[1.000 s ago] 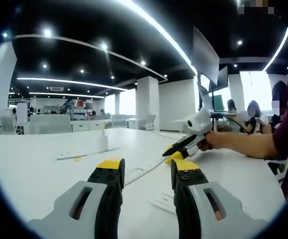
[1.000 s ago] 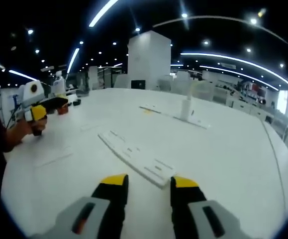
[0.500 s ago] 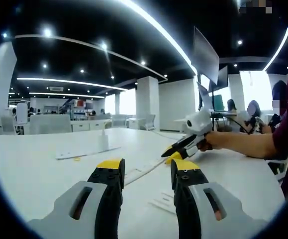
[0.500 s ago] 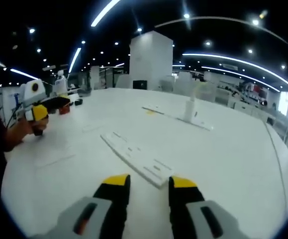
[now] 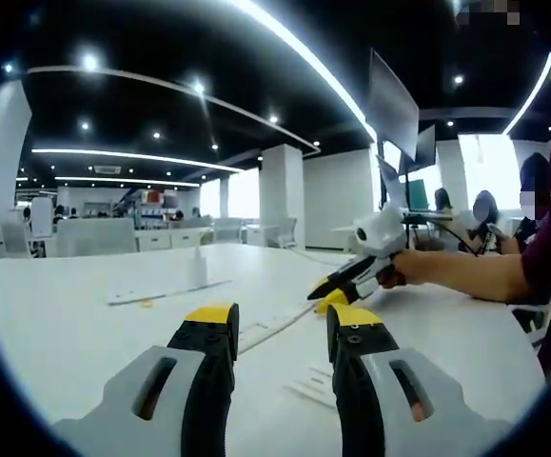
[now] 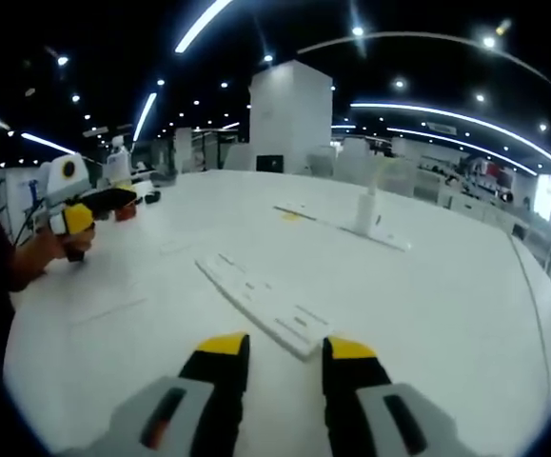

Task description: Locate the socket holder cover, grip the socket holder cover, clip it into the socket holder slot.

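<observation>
right gripper (image 6: 277, 347): low over the white surface (image 6: 465, 286), fingers apart, nothing between them
socket holder cover (image 6: 264, 303): long flat white strip with small slots, lying flat on the surface just ahead of the right gripper's yellow tips, running away to the upper left; in the left gripper view it is a thin white strip (image 5: 273, 328) beyond the tips
left gripper (image 5: 280, 319): also low over the surface, fingers apart, empty; seen from the right gripper view it sits at far left (image 6: 89, 205), held in a hand (image 6: 51, 243)
small white parts (image 5: 311, 388): flat on the surface by the left gripper's right finger
far strip (image 6: 346, 227): second flat white strip with a small upright white piece on it, well apart from the cover
bottle (image 6: 116, 162): far left edge of the surface
background: open office, ceiling light strips, white pillar
</observation>
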`<move>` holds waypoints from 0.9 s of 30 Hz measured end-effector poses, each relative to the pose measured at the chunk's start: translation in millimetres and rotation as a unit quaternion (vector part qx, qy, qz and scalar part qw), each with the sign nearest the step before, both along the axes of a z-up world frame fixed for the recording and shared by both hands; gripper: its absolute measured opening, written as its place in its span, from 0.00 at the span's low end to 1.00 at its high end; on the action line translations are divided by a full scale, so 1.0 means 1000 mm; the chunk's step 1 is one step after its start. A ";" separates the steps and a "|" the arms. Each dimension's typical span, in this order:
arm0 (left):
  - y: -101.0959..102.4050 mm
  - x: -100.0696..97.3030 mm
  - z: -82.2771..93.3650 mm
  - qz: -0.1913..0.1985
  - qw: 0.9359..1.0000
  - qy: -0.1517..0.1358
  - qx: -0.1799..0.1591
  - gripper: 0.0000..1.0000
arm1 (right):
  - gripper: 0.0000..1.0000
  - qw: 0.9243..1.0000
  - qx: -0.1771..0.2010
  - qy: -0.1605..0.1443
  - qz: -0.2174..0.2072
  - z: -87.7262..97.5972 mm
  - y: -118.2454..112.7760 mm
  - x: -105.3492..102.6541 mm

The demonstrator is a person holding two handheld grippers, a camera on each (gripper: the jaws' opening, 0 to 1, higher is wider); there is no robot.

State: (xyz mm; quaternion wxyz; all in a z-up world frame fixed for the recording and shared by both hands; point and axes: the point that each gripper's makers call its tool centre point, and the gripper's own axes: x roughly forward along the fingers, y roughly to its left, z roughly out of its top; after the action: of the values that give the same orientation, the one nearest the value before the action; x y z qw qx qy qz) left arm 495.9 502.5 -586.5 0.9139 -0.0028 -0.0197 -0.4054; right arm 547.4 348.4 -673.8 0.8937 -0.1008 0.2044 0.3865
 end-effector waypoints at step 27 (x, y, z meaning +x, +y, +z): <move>-0.002 0.000 -0.003 -0.003 1.000 0.004 0.005 0.38 | 0.33 1.000 -0.003 -0.001 0.005 0.001 -0.002 0.014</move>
State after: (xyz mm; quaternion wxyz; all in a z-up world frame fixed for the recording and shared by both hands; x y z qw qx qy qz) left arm 495.7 500.9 -589.2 0.9127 0.0002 -0.0135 -0.4084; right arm 561.6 346.4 -673.3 0.8915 -0.1048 0.2044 0.3904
